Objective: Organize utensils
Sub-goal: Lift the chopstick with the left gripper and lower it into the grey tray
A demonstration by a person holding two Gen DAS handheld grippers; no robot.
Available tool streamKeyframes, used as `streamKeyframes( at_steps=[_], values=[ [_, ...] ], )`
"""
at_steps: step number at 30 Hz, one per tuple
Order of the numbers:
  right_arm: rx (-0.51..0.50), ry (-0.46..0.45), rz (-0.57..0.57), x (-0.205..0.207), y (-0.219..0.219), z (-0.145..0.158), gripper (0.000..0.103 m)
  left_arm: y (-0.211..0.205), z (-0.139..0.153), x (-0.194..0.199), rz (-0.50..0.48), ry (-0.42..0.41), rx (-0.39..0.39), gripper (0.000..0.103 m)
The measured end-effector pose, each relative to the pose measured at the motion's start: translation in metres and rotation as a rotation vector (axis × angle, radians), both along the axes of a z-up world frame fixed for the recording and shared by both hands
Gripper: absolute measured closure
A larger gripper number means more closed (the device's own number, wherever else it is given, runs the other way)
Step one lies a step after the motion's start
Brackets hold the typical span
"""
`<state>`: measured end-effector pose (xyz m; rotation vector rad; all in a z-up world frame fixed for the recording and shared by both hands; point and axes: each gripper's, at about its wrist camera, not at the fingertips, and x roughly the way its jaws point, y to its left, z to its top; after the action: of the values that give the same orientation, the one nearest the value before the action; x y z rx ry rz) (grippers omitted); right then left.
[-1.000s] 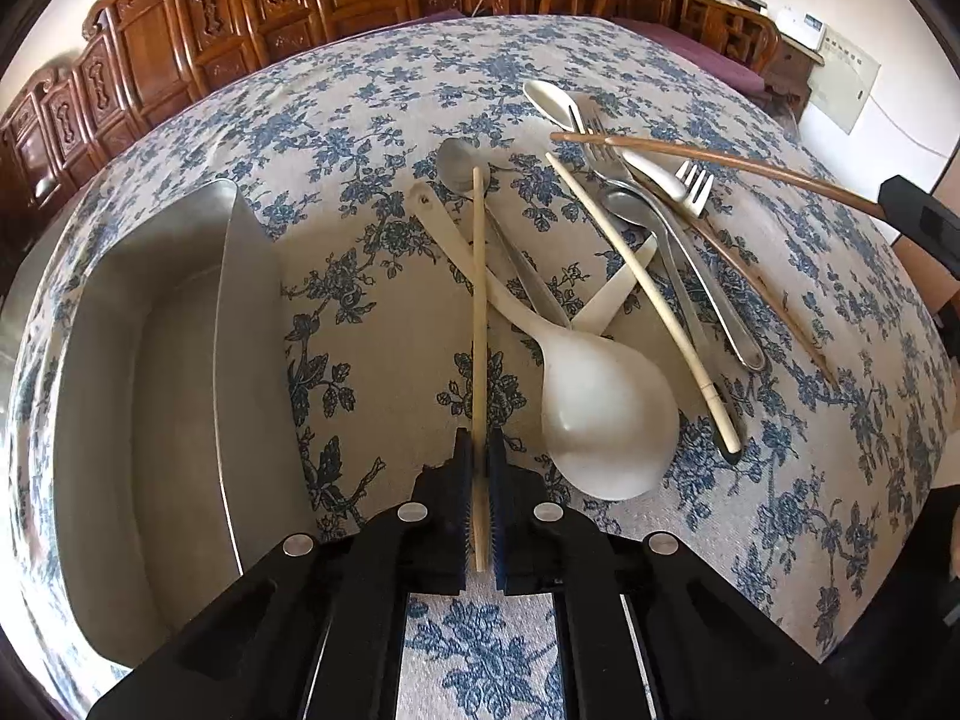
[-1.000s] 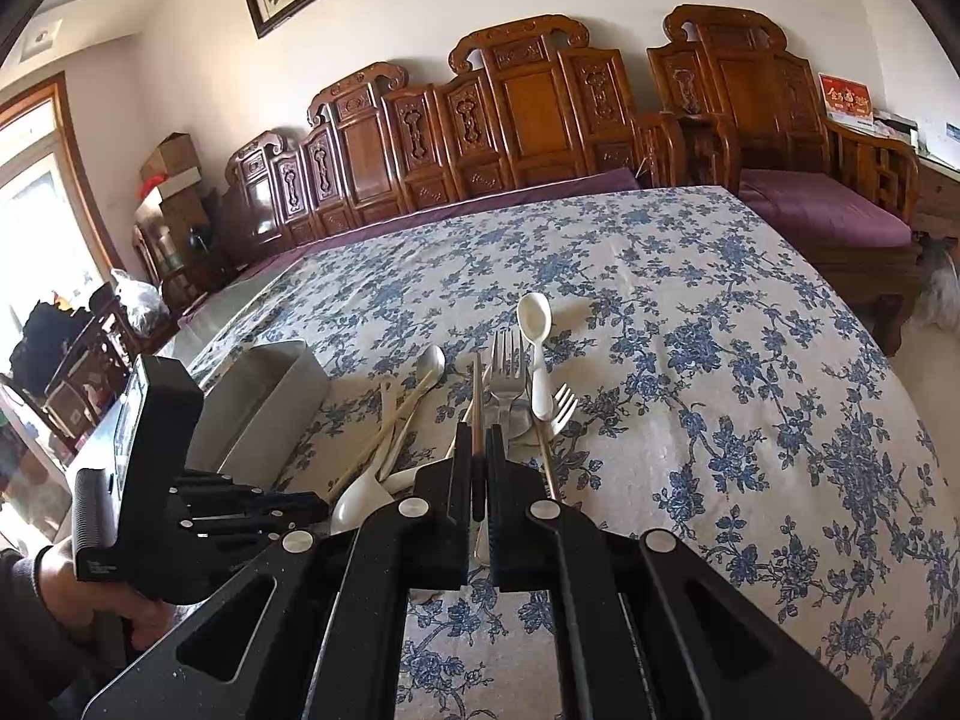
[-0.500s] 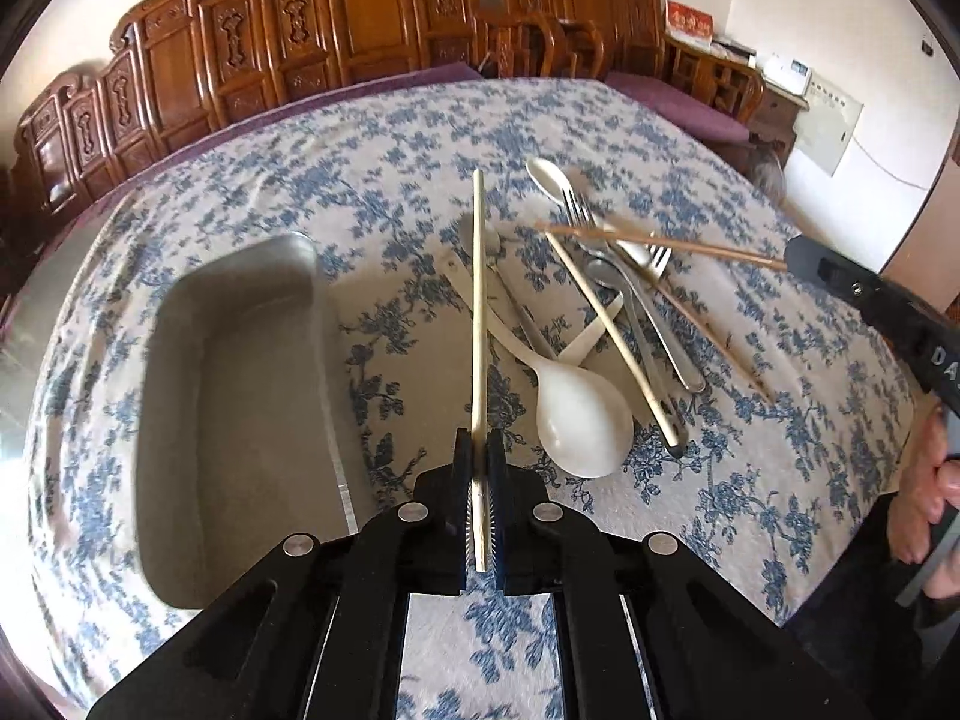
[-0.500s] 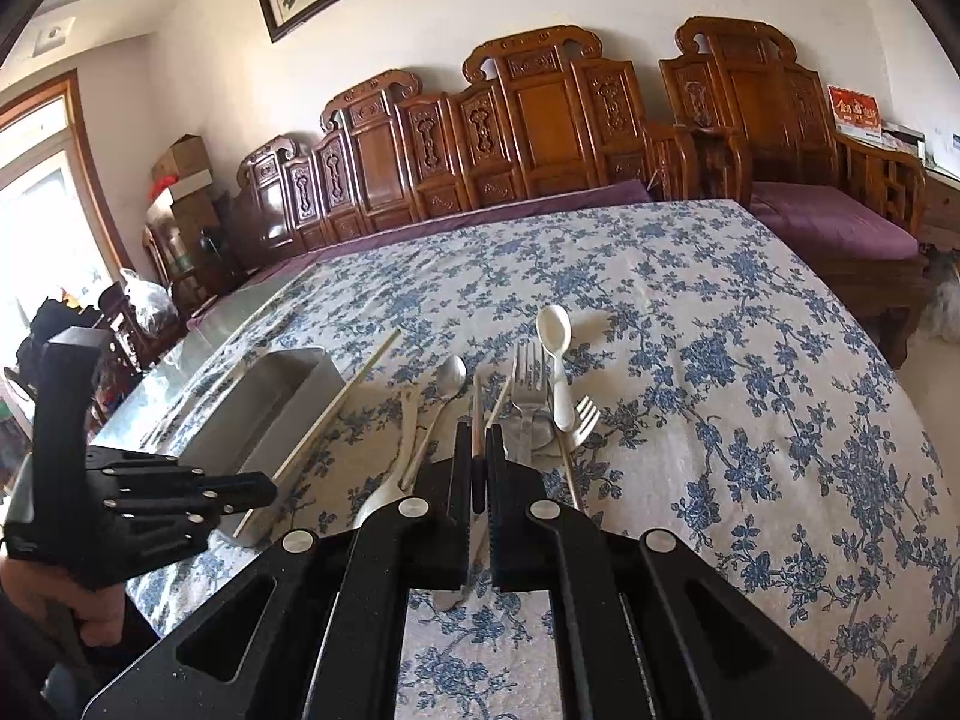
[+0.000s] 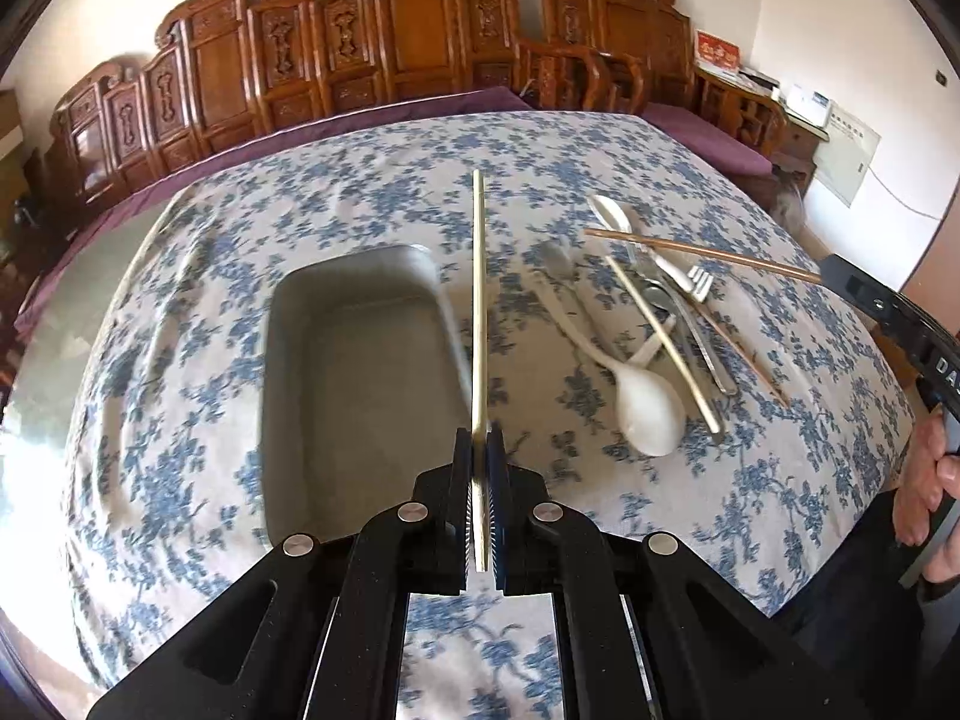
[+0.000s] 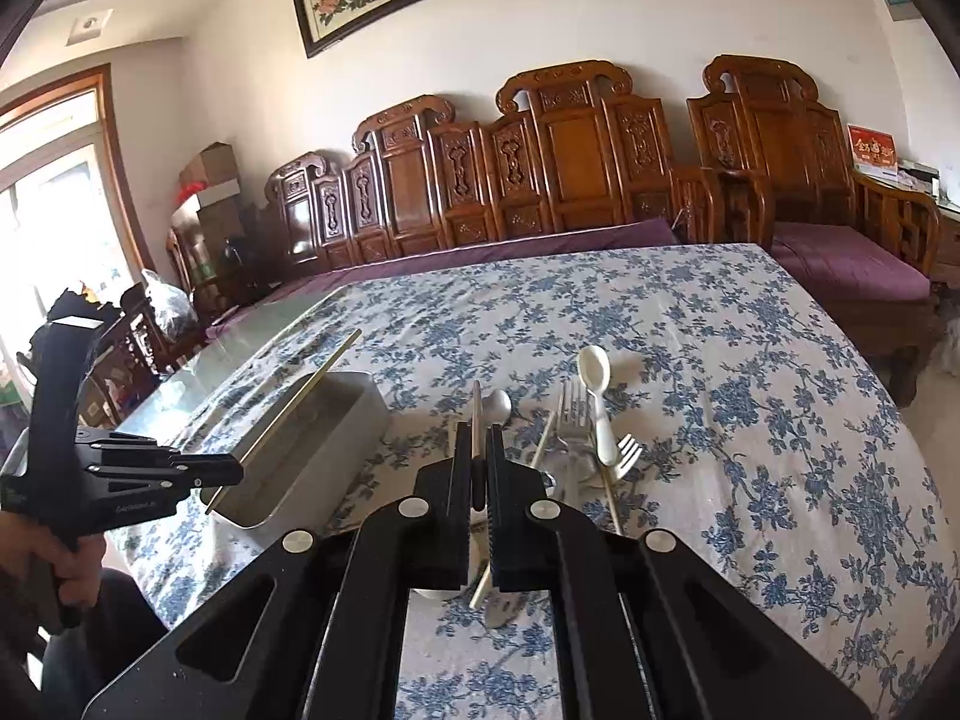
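Currently the left gripper (image 5: 479, 468) is clamped tight on a pale bamboo chopstick (image 5: 477, 300), held off the cloth and pointing away along the right wall of the rectangular steel tray (image 5: 282, 360). Right gripper (image 6: 478, 480) is likewise closed, pinching a brown wooden chopstick (image 5: 702, 252) by its dark end; in the left view that stick reaches out level over the pile of remaining utensils (image 5: 654, 324). Pile: white plastic ladle (image 5: 648, 405), metal forks and spoons, more chopsticks, all on the blue-flowered tablecloth (image 5: 780, 480), right of the tray.
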<state>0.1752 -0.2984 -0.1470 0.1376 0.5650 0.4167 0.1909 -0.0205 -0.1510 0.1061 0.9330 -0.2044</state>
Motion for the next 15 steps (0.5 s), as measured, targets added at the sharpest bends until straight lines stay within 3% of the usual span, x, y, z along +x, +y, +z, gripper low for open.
streamKeyframes(
  at_steps=[15],
  values=[
    [-0.041, 0.008, 0.041, -0.001, 0.032, -0.002, 0.098, 0.056, -0.034, 0.02, 0.099, 0.101, 0.004, 0.099]
  ],
)
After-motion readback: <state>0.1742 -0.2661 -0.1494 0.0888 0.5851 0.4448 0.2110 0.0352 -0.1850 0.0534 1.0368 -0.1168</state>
